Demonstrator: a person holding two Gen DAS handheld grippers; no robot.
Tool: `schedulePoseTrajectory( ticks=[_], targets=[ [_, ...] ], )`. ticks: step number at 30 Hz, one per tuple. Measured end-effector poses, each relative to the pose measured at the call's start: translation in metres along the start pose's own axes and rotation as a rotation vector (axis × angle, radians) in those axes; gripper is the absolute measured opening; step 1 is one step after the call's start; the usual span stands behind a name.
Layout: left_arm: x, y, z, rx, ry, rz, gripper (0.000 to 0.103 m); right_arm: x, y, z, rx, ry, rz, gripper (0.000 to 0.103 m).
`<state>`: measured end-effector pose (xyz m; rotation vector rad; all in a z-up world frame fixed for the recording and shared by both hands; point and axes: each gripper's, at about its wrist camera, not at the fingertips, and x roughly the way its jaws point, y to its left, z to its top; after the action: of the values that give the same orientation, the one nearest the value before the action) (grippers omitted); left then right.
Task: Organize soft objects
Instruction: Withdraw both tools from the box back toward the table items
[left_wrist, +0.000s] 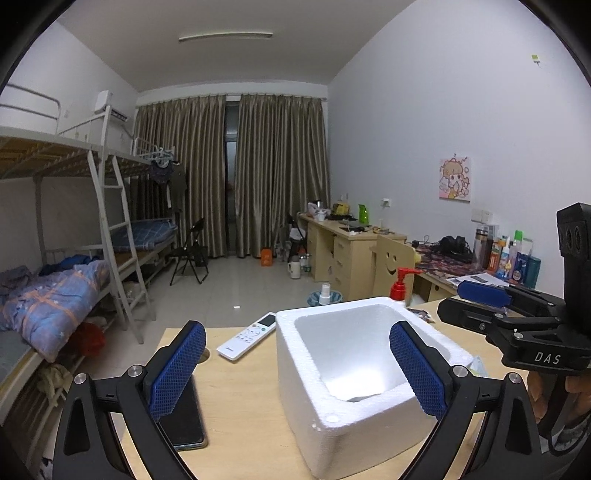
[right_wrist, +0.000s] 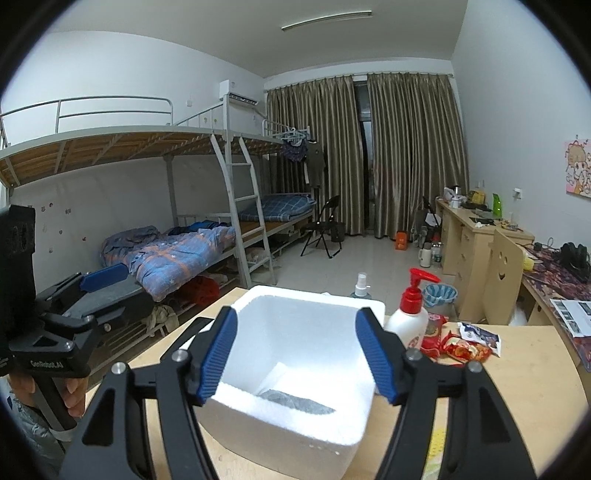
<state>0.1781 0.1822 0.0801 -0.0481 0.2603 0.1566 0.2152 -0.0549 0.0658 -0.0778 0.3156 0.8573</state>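
- Both hand-held grippers hover over the foam box (right_wrist: 295, 354) on the counter (right_wrist: 517, 387), level and pointing forward.
- Left hand-held gripper (left_wrist: 297, 369): jaws wide apart, empty.
- Right hand-held gripper (right_wrist: 297, 356): the same.
- Snack packets (right_wrist: 461, 343) lie right of the box, beside the pump bottle (right_wrist: 408, 321); a flat item, perhaps a packet, is already inside.
- Advice: swing the right gripper over, pinch one packet mid-body, lightly.

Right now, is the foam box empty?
Nearly: the foam box holds only one flat dark packet on its floor; the snack bags lie outside it.
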Motion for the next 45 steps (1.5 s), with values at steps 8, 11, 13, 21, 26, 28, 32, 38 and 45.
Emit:
schedulePoseTrajectory(
  ticks=[8,11,13,21,26,28,32,38,45],
  targets=[
    [-0.016,-0.019,0.002,0.014,-0.005,-0.004,0.1,-0.026,-0.007,-0.001,0.012,-0.036,-0.015,0.077],
    [-0.021,-0.024,0.003,0.02,-0.01,-0.003,0.1,-0.034,-0.01,-0.001,0.012,-0.05,-0.019,0.083],
    [-0.025,-0.028,0.006,0.02,-0.014,-0.002,0.1,-0.041,-0.01,0.0,0.011,-0.06,-0.019,0.084],
    [-0.049,-0.044,0.011,0.021,-0.031,-0.016,0.1,-0.072,-0.01,-0.003,-0.006,-0.107,-0.046,0.103],
    [-0.063,-0.055,0.014,0.023,-0.043,-0.027,0.1,-0.087,-0.005,-0.008,-0.034,-0.115,-0.059,0.103],
    [-0.07,-0.058,0.015,0.025,-0.052,-0.027,0.1,-0.092,-0.004,-0.009,-0.041,-0.12,-0.061,0.103],
    [-0.085,-0.068,0.016,0.038,-0.068,-0.027,0.1,-0.102,-0.002,-0.012,-0.052,-0.13,-0.061,0.103],
    [-0.109,-0.083,0.014,0.057,-0.096,-0.03,0.101,-0.119,0.0,-0.015,-0.065,-0.151,-0.062,0.103],
    [-0.128,-0.097,0.009,0.073,-0.106,-0.044,0.101,-0.14,0.001,-0.023,-0.065,-0.176,-0.075,0.103]
  ],
)
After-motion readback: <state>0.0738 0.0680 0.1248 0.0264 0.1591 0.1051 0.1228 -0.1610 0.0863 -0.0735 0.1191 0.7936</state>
